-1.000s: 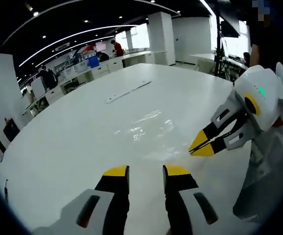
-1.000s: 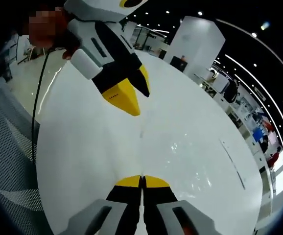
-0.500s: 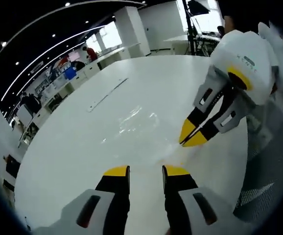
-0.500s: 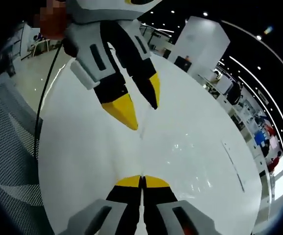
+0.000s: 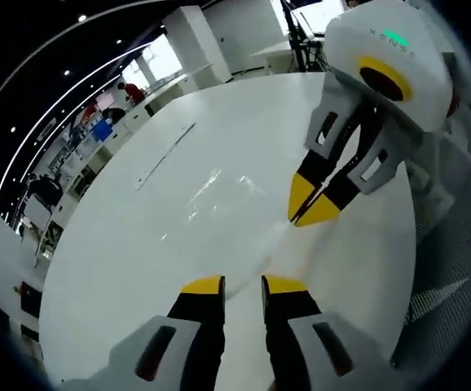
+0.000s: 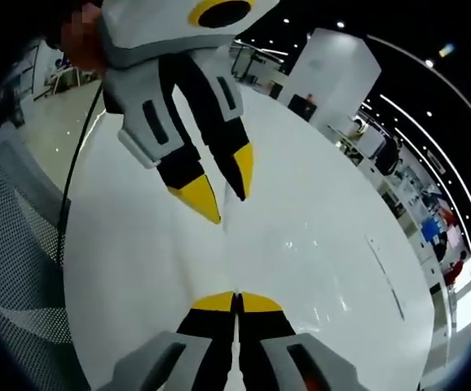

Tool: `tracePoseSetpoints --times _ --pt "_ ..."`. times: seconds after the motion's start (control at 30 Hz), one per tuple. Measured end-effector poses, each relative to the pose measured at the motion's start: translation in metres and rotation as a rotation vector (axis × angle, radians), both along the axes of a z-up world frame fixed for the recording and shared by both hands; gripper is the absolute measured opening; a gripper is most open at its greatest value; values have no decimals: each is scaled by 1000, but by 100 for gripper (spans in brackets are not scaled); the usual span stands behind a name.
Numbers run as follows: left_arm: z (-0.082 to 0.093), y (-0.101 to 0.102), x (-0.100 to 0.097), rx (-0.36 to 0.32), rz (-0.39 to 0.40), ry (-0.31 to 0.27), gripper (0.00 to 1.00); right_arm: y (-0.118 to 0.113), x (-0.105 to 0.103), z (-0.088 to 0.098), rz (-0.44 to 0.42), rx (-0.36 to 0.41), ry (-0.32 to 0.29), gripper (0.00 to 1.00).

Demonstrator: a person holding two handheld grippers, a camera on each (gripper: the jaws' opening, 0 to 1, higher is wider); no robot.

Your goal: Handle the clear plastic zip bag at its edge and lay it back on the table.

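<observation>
Two tools meet over the white desk (image 5: 138,244): right tool (image 6: 236,298) pinched on the clear bag's (image 5: 219,191) edge, left tool (image 5: 241,283) slightly parted at six o'clock, empty, so the slick film may slip.

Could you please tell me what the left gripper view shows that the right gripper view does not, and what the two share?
Left gripper view: the green light on the right gripper, whose jaws are shut, seemingly on the edge of the clear plastic zip bag. Right gripper view: a black cable hanging beside the left gripper, whose jaws are open above the table. Both: the two grippers, the bag's glints on the white table, a long strip further along it and a mesh chair beside it.
</observation>
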State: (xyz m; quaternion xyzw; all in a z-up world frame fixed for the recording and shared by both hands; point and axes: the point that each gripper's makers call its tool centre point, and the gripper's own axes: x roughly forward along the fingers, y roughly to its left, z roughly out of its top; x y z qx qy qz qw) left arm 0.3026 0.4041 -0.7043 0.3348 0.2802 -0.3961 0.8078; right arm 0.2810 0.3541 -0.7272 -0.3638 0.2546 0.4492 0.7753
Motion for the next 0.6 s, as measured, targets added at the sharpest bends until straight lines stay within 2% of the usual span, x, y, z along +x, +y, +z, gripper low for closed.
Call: tracePoseSetpoints --times 0.17,0.6 --pt "-4 1 0 6 -6 -1 5 1 4 2 -6 9 -8 0" --pt "-7 3 -6 21 -3 7 2 -2 7 8 -11 15 -20 0"
